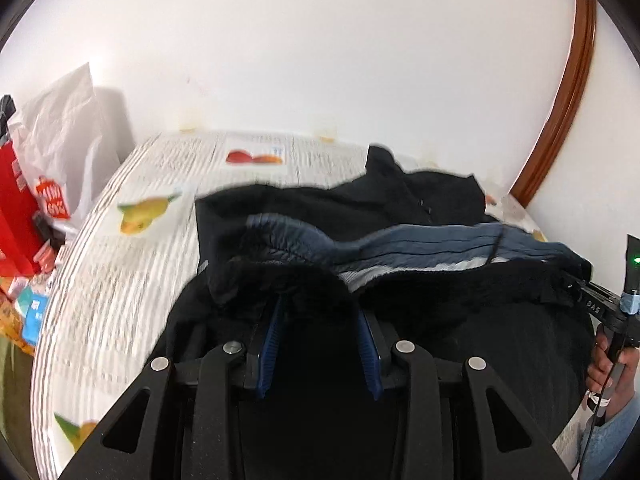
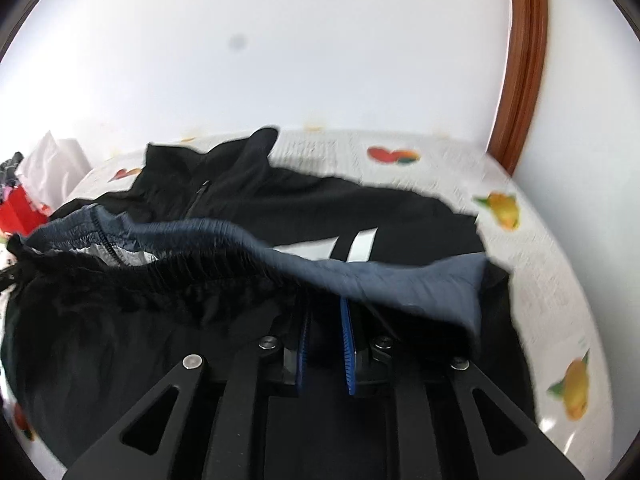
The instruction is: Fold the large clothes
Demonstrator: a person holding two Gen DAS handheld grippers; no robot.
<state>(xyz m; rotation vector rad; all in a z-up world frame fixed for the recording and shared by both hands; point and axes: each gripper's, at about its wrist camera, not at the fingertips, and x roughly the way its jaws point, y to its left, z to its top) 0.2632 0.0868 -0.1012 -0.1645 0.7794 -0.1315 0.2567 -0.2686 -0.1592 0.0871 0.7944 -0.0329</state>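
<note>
A black garment with a blue-grey lining (image 1: 420, 240) is held up by its ribbed hem over the table. My left gripper (image 1: 318, 300) is shut on the hem's left part; the fingertips are hidden in the cloth. My right gripper (image 2: 324, 300) is shut on the hem's right part, and it also shows at the right edge of the left wrist view (image 1: 592, 300). The garment (image 2: 224, 240) stretches between both grippers. Behind it a black jacket with white stripes (image 2: 344, 208) lies flat on the table.
The table has a white cloth with fruit prints (image 1: 120, 264), also seen in the right wrist view (image 2: 540, 264). A white plastic bag (image 1: 64, 136) and red packages (image 1: 16, 216) stand at the left. A white wall and a brown door frame (image 1: 568, 100) are behind.
</note>
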